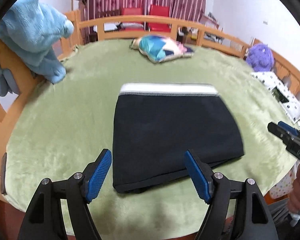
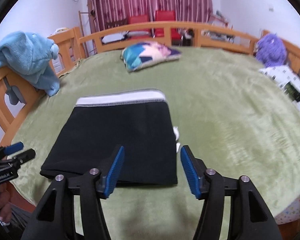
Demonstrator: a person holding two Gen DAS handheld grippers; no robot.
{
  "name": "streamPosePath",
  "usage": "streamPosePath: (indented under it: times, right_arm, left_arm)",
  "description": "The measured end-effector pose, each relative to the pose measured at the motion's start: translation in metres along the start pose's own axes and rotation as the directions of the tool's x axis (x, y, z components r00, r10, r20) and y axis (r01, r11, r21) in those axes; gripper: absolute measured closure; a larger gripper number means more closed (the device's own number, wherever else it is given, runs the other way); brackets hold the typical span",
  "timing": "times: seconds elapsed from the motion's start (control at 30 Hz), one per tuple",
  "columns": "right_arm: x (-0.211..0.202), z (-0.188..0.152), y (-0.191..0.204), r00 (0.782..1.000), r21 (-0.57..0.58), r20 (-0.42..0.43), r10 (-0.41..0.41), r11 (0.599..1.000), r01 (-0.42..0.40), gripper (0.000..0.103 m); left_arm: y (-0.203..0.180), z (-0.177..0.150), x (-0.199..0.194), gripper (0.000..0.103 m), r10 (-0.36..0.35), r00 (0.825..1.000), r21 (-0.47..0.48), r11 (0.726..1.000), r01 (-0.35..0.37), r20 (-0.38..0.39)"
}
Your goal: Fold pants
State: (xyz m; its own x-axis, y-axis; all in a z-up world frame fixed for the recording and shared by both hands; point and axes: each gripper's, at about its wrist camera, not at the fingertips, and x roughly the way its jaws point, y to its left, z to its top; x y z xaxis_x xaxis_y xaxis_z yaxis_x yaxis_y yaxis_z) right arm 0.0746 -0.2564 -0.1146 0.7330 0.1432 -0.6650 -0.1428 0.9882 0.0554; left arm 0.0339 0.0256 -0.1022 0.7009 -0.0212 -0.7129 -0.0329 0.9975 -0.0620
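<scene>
Grippers first: we find the left gripper [image 1: 148, 176] and right gripper [image 2: 151, 172] both released, above the green blanket [image 1: 60, 140]. Folded black pants [image 1: 170, 136] lie beyond, unobstructed; a patterned pillow [image 1: 162, 50] sits farther, near the wooden rail [image 1: 150, 20].

Left gripper [image 1: 148, 175] and right gripper [image 2: 151, 172] both gape, tilted downward, holding nothing

A home bedroom, probably a child's: a railed wooden bed [image 2: 130, 32] under a green blanket [image 2: 220, 104], a patterned pillow [image 2: 150, 55], striped curtains [image 2: 150, 0], and a purple plush toy [image 2: 272, 50].
</scene>
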Motion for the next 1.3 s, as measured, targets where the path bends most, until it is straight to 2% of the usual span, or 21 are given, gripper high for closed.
streamPosePath:
  times: [0.13,0.23,0.3,0.4,0.6,1.3]
  right_arm:
    - [-0.034,0.006,0.005,0.998,-0.008,0.067,-0.015,1.0,0.016,0.035]
    - [-0.049,0.011,0.005,0.997,0.008,0.072,0.004,1.0,-0.005,0.031]
    - [-0.058,0.012,0.003,0.996,0.032,0.084,0.01,0.999,-0.013,0.011]
    - [-0.069,0.008,0.004,0.994,0.037,0.111,0.004,0.999,-0.008,0.004]
    - [-0.067,0.004,0.014,0.995,-0.006,0.092,-0.046,0.999,0.046,0.004]
    - [-0.066,0.003,0.007,0.996,0.041,0.065,-0.056,0.998,0.054,0.004]
  left_arm:
    - [-0.003,-0.001,-0.022,0.025,-0.041,0.998,-0.03,0.999,0.042,0.039]
    - [-0.006,-0.004,-0.029,0.025,-0.033,0.998,-0.03,0.999,0.034,0.052]
    - [-0.011,-0.005,-0.035,0.02,-0.012,0.998,-0.009,1.0,0.012,0.061]
    - [-0.017,-0.007,-0.04,0.014,0.02,0.997,0.006,1.0,-0.02,0.071]
    - [-0.021,-0.008,-0.048,0.013,0.021,0.998,-0.004,1.0,-0.021,0.066]
    - [-0.026,-0.008,-0.058,0.012,-0.006,0.995,-0.005,1.0,0.007,0.095]
